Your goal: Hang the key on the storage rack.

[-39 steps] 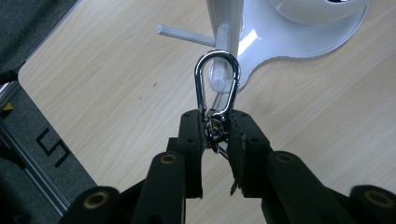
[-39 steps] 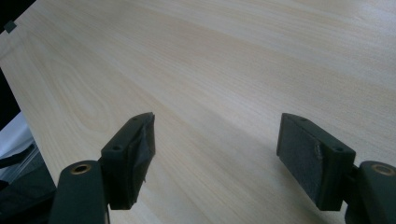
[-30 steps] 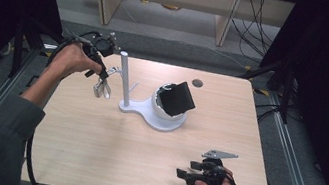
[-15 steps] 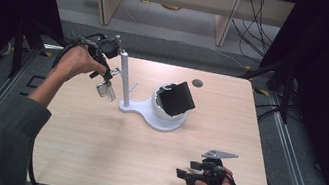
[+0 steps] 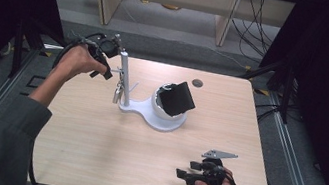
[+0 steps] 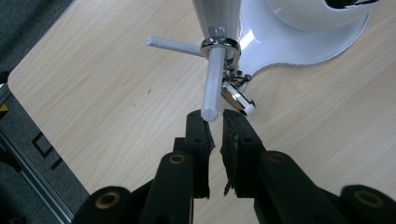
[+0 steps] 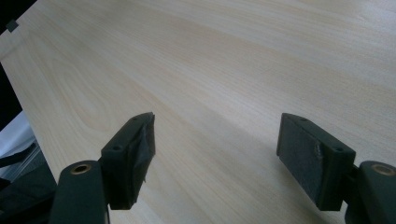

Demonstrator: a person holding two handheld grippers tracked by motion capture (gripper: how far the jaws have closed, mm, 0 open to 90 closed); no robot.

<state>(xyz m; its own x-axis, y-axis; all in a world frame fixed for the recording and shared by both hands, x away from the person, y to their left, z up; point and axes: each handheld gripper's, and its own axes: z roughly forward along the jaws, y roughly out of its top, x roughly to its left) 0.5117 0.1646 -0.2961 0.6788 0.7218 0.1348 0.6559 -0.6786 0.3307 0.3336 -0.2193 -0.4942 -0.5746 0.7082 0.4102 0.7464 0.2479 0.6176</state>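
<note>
A white stand (image 5: 149, 112) has an upright post (image 5: 122, 73) with thin side pegs. A metal key ring (image 6: 219, 43) sits around one white peg (image 6: 212, 84), and its silver clasp (image 5: 115, 95) dangles beside the post. My left gripper (image 5: 106, 72) is just left of the post. In the left gripper view its jaws (image 6: 217, 116) have just been closing to a narrow slit at the peg's tip, with nothing between them. My right gripper (image 5: 185, 169) rests at the table's front right, wide open over bare wood (image 7: 215, 140).
The stand's white bowl (image 5: 162, 111) holds a tilted black block (image 5: 177, 99). A round grey cable hole (image 5: 197, 83) lies behind it. Wooden shelving legs and cables stand beyond the table's far edge. Dark curtains flank both sides.
The dangling metal clasp has shifted right, from under my left gripper to beside the post. The left hand has edged toward the post. The right gripper has not moved.
</note>
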